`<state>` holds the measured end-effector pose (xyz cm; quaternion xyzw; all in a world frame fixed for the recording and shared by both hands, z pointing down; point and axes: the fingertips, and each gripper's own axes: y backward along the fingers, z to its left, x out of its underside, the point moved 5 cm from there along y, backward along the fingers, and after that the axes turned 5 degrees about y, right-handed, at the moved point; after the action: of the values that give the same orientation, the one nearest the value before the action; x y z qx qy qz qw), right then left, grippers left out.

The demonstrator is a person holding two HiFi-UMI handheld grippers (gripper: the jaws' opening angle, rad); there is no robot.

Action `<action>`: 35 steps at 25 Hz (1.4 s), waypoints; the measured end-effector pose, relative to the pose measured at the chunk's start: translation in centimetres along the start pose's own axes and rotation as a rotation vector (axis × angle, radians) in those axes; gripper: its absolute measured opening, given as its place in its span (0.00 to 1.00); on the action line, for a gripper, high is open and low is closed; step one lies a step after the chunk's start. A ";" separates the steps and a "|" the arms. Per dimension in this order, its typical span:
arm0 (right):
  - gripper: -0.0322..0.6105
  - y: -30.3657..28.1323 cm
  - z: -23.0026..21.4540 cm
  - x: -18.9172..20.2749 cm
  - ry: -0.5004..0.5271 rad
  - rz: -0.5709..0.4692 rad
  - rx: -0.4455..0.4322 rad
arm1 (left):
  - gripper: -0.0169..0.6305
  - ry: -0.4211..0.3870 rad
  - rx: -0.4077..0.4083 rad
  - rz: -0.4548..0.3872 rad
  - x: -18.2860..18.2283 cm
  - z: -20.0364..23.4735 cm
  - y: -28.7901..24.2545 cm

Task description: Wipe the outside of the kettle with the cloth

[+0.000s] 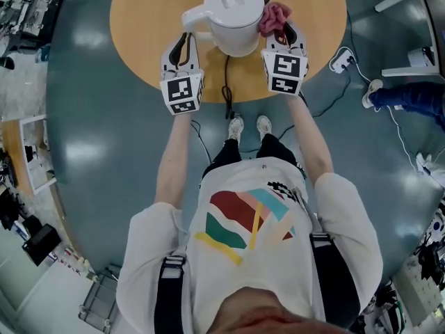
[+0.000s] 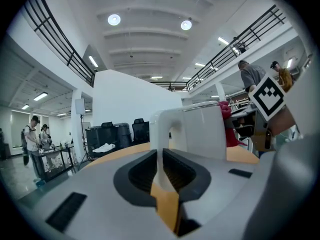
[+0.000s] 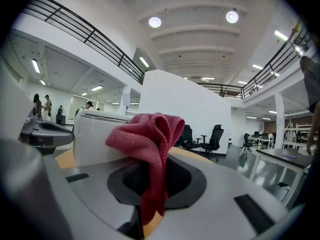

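A white kettle [image 1: 235, 16] stands on the round wooden table [image 1: 139, 26], its handle [image 1: 191, 16] pointing left. My left gripper [image 1: 182, 44] is shut on that handle; in the left gripper view the handle [image 2: 162, 134] runs down between the closed jaws of the left gripper [image 2: 161, 171], with the kettle body [image 2: 202, 131] behind. My right gripper [image 1: 284, 33] is shut on a red cloth [image 1: 274, 16] lying against the kettle's right side. In the right gripper view the cloth [image 3: 147, 134] bunches above the right gripper [image 3: 150, 179], beside the kettle [image 3: 92, 134].
The kettle's black cable [image 1: 226, 82] trails off the table's near edge to the floor. A white power strip [image 1: 342, 60] lies on the floor to the right, near another person's leg [image 1: 410, 96]. The table's left part shows bare wood.
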<state>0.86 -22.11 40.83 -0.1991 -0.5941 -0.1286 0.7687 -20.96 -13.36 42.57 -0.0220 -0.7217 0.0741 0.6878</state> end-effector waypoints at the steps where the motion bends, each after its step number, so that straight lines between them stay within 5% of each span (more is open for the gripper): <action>1: 0.12 0.2 0.0 0.1 -0.004 0.004 0.016 | 0.15 0.005 0.006 -0.002 -0.1 0.1 0.1; 8: 0.12 5.6 2.7 1.7 -0.094 0.028 0.078 | 0.15 0.038 0.034 -0.022 -0.3 0.6 0.6; 14: 0.12 6.9 10.0 4.3 -0.157 0.041 -0.018 | 0.15 0.028 0.084 -0.023 0.2 0.7 0.5; 21: 0.12 2.3 17.5 5.2 -0.081 0.009 -0.105 | 0.15 0.035 0.133 -0.015 0.9 1.3 0.0; 35: 0.12 -0.5 18.1 6.7 -0.038 0.097 -0.057 | 0.15 0.034 0.149 -0.027 0.8 1.7 0.2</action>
<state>-13.21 -13.94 51.29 -0.2519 -0.5944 -0.1042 0.7566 -22.67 -13.14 43.25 0.0377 -0.7026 0.1179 0.7007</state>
